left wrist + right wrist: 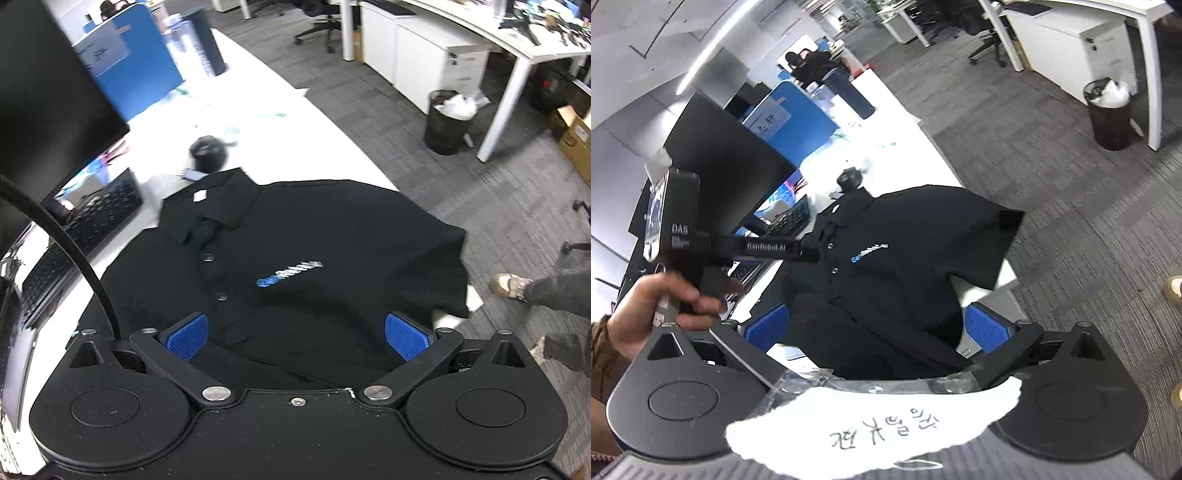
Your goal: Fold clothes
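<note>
Both claws gape wide, left gripper [297, 334] and right gripper [877, 326] above the black shirt [295, 258]; its sleeve [993, 236] overhangs the desk [295, 122] and could drag everything off.

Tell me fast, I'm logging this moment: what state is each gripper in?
Left gripper: open, holding nothing, above the black polo shirt.
Right gripper: open, holding nothing, also over the shirt.

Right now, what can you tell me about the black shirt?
The black shirt is a short-sleeved polo of soft-looking fabric, lying front up and unfolded on the white desk. It has a collar, small buttons, a white neck label and a blue-and-white chest logo. One sleeve hangs past the desk edge. Neither gripper holds it.
</note>
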A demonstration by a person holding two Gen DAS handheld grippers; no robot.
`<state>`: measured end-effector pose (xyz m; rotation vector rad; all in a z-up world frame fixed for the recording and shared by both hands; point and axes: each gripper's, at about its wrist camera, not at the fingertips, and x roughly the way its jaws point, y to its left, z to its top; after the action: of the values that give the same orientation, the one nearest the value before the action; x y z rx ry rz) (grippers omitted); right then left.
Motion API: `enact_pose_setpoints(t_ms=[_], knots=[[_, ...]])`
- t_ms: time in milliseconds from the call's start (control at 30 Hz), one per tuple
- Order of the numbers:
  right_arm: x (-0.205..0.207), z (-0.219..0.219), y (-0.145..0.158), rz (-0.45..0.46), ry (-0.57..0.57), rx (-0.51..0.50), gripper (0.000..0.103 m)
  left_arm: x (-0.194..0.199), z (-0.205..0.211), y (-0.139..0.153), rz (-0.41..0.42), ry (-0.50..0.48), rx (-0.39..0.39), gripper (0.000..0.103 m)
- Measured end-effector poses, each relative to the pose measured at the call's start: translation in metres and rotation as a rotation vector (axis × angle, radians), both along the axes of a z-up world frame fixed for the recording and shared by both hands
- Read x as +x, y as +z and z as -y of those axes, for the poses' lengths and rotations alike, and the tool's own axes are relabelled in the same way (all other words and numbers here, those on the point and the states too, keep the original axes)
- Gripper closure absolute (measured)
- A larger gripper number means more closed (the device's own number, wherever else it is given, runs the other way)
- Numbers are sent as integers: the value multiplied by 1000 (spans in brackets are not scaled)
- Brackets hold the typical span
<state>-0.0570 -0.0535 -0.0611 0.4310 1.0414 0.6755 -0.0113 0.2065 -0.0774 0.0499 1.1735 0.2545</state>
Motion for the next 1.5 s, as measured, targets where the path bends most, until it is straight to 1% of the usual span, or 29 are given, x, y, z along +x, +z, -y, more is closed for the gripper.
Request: enact_pose_setpoints(t_ms=[167, 267, 467, 700, 833, 967, 1067, 1167, 1200, 1300, 1400, 1433, 1467, 1500], knots=[[-4, 14, -2, -2, -12, 1, 0, -7, 15, -7, -14, -19, -7, 2], [-2, 16, 0, 7, -7, 1, 0, -8, 10, -9, -17, 1, -6, 2], [-1, 12, 3, 19, 16, 3, 0, -9, -6, -1, 1, 66, -12, 2], [-1, 5, 5, 24, 33, 3, 0, -15, -18, 6, 15, 90, -3, 2], [-1, -2, 1, 27, 54, -41, 0, -30, -29, 11, 30, 105, 17, 2], [1, -23, -16, 42, 143, -143, 0, -63, -56, 10, 23, 166, 44, 2], [14, -49, -33, 29, 208, -184, 0, -93, -84, 4, -10, 244, 63, 2], [28, -77, -50, 13, 271, -221, 0, -125, -118, -3, -47, 352, 57, 2], [35, -89, -55, 21, 297, -235, 0, -135, -130, -5, -58, 388, 51, 2], [68, -139, -64, 117, 400, -292, 0, -164, -166, -10, -84, 480, 34, 2], [112, -200, -70, 295, 538, -347, 0, -182, -197, -16, -98, 544, 17, 2], [128, -220, -72, 341, 579, -362, 0, -185, -207, -18, -103, 561, 9, 2], [147, -243, -76, 378, 621, -378, 0, -187, -217, -19, -108, 574, 0, 2], [167, -265, -80, 390, 649, -388, 0, -187, -227, -21, -111, 583, -9, 2]])
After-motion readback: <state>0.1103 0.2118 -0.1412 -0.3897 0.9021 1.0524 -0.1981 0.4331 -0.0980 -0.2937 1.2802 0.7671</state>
